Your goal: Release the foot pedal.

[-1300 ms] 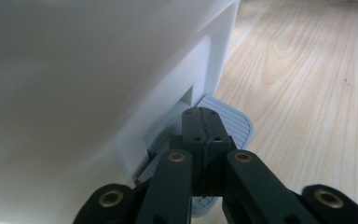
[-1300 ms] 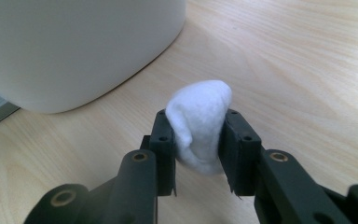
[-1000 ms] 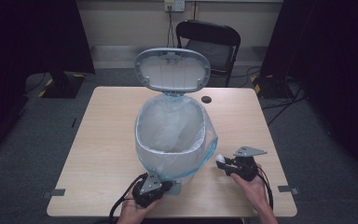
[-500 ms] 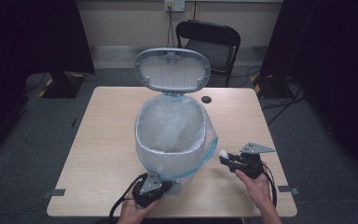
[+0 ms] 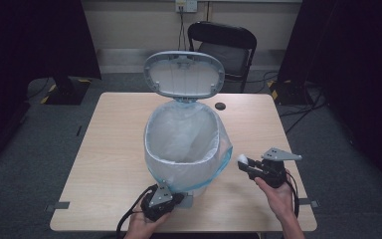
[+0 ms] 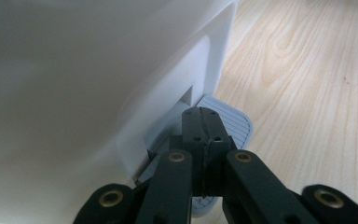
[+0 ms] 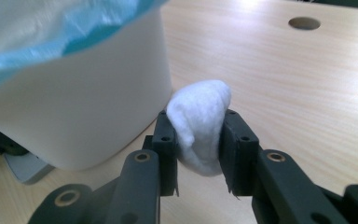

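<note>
Where the high view looks down, a white pedal bin [image 5: 186, 144] with a blue-edged liner [image 5: 224, 159] and raised lid [image 5: 184, 74] hides the middle of the wooden table [image 5: 104, 149]; bare tabletop lies at left and far right. The left gripper [image 5: 176, 199] sits at lower centre against the bin's base, the right gripper [image 5: 242, 162] at lower right.

In the left gripper view, the jaws are pressed together on the grey pedal [image 6: 233, 123].

In the right gripper view, the jaws squeeze a white cotton ball [image 7: 199, 126] beside the bin wall.

bin [image 5: 189, 149]: white pedal bin, blue-edged clear liner, grey lid [image 5: 185, 74] raised, upright mid-desk | cotton ball [image 7: 200, 126]: white, fluffy, pinched in right claw [image 7: 199, 140], just right of bin, above desk
</note>
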A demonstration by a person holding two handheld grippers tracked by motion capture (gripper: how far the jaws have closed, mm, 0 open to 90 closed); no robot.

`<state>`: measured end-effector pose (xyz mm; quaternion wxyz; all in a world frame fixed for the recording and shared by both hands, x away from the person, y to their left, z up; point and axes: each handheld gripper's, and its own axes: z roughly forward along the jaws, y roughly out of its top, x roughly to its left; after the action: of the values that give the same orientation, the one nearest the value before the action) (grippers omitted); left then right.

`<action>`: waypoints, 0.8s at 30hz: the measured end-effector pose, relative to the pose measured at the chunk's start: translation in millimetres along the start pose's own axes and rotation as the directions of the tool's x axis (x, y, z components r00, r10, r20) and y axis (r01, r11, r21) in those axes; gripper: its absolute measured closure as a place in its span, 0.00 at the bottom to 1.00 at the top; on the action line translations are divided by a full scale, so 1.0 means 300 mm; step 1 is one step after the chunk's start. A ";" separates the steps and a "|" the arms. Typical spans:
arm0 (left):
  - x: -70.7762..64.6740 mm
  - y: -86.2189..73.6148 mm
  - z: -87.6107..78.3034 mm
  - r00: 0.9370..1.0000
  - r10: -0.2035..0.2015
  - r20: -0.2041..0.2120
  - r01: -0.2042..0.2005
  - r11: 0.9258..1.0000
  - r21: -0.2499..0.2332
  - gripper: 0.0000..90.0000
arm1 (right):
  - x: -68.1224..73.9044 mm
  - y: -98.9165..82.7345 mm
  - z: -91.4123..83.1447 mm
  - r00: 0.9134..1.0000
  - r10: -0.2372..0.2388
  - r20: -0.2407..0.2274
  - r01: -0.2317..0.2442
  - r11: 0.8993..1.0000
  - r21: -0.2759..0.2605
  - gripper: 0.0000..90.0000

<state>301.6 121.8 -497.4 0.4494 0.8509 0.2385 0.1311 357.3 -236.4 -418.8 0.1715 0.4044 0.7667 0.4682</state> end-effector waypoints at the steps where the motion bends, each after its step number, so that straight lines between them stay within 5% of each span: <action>1: 0.000 0.000 0.000 1.000 0.000 0.000 0.000 1.000 0.000 1.00 | 0.000 0.009 -0.008 1.000 0.001 0.002 -0.001 1.000 -0.009 0.78; 24: 0.000 0.000 0.000 1.000 -0.004 -0.002 0.004 1.000 0.000 1.00 | -0.001 0.269 -0.129 0.999 -0.033 0.013 0.035 0.979 -0.198 0.78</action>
<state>301.6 121.7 -497.4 0.4495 0.8503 0.2405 0.1311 369.7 -240.1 -330.1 0.2228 0.3744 0.7221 0.5373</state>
